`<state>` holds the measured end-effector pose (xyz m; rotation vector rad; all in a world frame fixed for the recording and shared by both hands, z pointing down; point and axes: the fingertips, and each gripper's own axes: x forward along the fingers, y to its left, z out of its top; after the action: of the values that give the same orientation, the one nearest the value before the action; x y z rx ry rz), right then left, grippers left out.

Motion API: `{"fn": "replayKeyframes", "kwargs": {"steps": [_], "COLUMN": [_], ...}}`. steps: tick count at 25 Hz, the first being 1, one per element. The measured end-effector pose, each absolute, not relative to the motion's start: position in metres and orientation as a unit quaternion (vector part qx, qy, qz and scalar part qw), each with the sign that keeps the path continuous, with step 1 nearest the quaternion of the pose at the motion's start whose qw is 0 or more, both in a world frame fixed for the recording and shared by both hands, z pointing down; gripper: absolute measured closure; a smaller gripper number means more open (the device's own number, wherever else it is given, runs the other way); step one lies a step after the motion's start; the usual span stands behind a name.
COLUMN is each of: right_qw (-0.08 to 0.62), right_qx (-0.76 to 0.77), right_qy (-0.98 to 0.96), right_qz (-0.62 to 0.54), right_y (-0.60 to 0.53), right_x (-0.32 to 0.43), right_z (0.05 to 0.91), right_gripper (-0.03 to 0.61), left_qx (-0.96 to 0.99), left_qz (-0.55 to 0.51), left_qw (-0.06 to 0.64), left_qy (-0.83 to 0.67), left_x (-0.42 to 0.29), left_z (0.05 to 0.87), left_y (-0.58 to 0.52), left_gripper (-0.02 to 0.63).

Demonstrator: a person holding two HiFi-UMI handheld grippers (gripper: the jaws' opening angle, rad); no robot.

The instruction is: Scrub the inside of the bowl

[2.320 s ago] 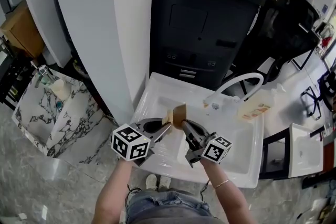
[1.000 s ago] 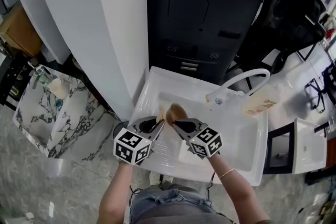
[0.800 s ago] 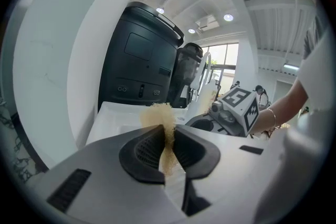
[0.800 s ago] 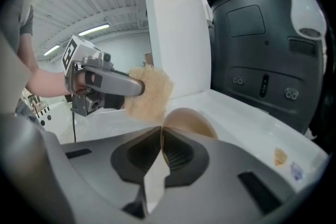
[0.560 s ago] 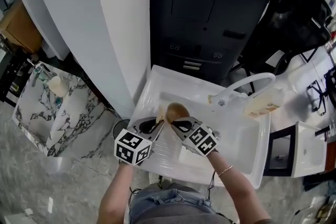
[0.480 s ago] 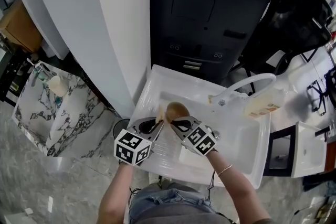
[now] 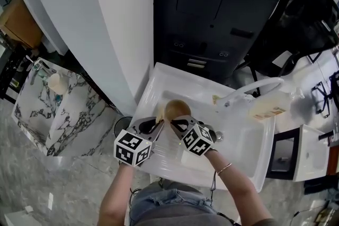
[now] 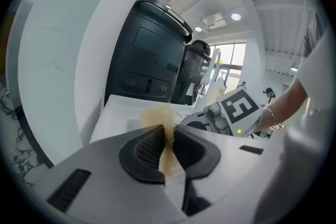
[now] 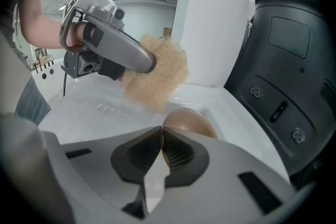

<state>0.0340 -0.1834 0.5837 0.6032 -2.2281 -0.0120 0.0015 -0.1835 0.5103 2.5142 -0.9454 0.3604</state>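
Note:
A small brown bowl (image 7: 177, 109) is held over the white sink (image 7: 238, 151). My right gripper (image 7: 172, 123) is shut on its near rim. In the right gripper view the bowl (image 9: 191, 122) shows as a smooth brown dome just past the closed jaws of that gripper (image 9: 161, 140). My left gripper (image 7: 160, 123) is shut on a tan fibrous scrub pad (image 7: 159, 113). The pad (image 8: 167, 134) is pinched between the left gripper's pads. From the right gripper view the scrub pad (image 9: 157, 78) hangs beside the bowl, left of it and close. I cannot tell whether they touch.
A white faucet (image 7: 258, 86) arches over the sink's far right, with a pale soap bottle (image 7: 270, 108) beside it. A tall black bin (image 7: 212, 18) stands behind the sink and a white pillar (image 7: 116, 24) to its left. A marble table (image 7: 47, 108) is far left.
The right gripper has rolled, its marker cube swinging left toward the left gripper. The bowl has turned and now shows round. Both hands sit slightly farther into the sink.

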Motion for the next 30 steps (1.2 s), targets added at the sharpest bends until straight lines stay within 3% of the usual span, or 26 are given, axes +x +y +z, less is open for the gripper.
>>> {"fn": "replayKeyframes", "kwargs": {"steps": [30], "right_qw": [0.433], "right_qx": [0.228], "right_qy": [-0.871], "right_qz": [-0.054], "right_y": [-0.195], "right_x": [0.033], "right_z": [0.601], "right_gripper": [0.554], "left_qx": [0.896], "left_qz": [0.127], "left_qw": [0.221], "left_qy": [-0.363], "left_x": [-0.003], "left_z": [0.512], "left_y": [-0.196], "left_gripper": [0.569]}}
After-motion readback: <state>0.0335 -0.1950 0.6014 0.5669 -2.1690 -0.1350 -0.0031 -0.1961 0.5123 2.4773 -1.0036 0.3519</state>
